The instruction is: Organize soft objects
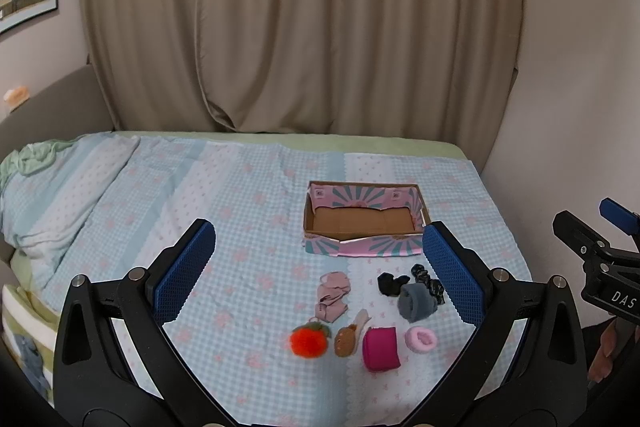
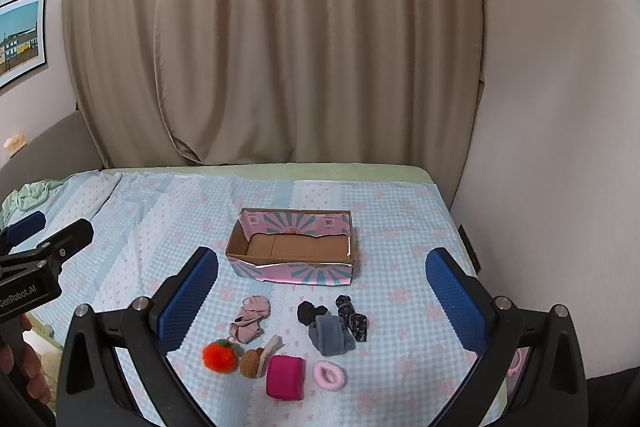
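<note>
Lying loose in a small cluster near the bed's (image 1: 120, 195) front edge, the orange pompom (image 1: 307, 341), brown plush (image 1: 346, 341), pink sock bundle (image 1: 333, 296), magenta roll (image 1: 381, 348), pink scrunchie (image 1: 421, 339), grey sock roll (image 1: 417, 302) and two black pieces (image 1: 412, 281) seem laid out for sorting into the cardboard box (image 1: 364, 243), which sits open just behind them, nearer the right edge. Both grippers hover above the front edge, aimed at the cluster: left gripper (image 1: 318, 273) with jaws spread wide and nothing between them, right gripper (image 2: 322, 301) likewise wide and unladen.
</note>
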A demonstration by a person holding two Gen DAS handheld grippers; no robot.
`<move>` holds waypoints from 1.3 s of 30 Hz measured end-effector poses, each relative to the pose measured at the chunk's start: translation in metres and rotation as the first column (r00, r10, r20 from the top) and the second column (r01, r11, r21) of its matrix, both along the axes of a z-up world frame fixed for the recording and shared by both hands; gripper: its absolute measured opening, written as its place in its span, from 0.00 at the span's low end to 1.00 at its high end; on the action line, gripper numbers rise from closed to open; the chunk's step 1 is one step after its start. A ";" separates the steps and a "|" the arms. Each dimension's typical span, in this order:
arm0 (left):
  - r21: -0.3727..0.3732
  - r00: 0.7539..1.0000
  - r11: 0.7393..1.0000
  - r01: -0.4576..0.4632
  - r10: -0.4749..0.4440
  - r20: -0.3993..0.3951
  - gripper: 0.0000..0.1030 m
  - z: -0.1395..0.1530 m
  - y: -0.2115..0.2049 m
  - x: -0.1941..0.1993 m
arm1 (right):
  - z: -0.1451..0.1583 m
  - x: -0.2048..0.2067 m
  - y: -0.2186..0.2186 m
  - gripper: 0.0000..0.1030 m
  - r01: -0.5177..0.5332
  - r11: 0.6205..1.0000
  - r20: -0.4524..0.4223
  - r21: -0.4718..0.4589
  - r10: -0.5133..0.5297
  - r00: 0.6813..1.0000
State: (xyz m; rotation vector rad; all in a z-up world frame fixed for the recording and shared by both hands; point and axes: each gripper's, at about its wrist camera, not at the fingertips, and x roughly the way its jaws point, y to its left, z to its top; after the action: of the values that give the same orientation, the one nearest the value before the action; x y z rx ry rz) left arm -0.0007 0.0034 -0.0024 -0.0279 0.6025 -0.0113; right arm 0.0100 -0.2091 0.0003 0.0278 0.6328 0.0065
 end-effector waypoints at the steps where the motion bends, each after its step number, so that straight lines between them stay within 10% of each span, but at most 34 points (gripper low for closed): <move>1: 0.000 1.000 1.000 0.000 0.000 0.000 1.00 0.000 0.000 0.000 | 0.001 0.001 0.000 1.00 -0.001 1.000 0.001 0.004 0.001 1.000; 23: -0.032 0.996 0.999 0.033 -0.035 -0.081 1.00 -0.019 0.005 0.017 | -0.011 -0.001 -0.003 1.00 0.004 0.999 -0.038 0.034 -0.002 0.999; 39: -0.071 0.920 0.993 0.090 -0.111 -0.376 1.00 -0.186 0.005 0.110 | -0.143 0.046 -0.023 1.00 0.140 0.986 -0.300 0.091 -0.107 0.948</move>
State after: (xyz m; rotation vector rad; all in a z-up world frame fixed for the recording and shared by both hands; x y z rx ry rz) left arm 0.1097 0.0088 -0.1888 -0.0507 0.9922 -0.1242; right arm 0.0560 -0.2326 -0.1425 0.1798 0.9279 -0.0853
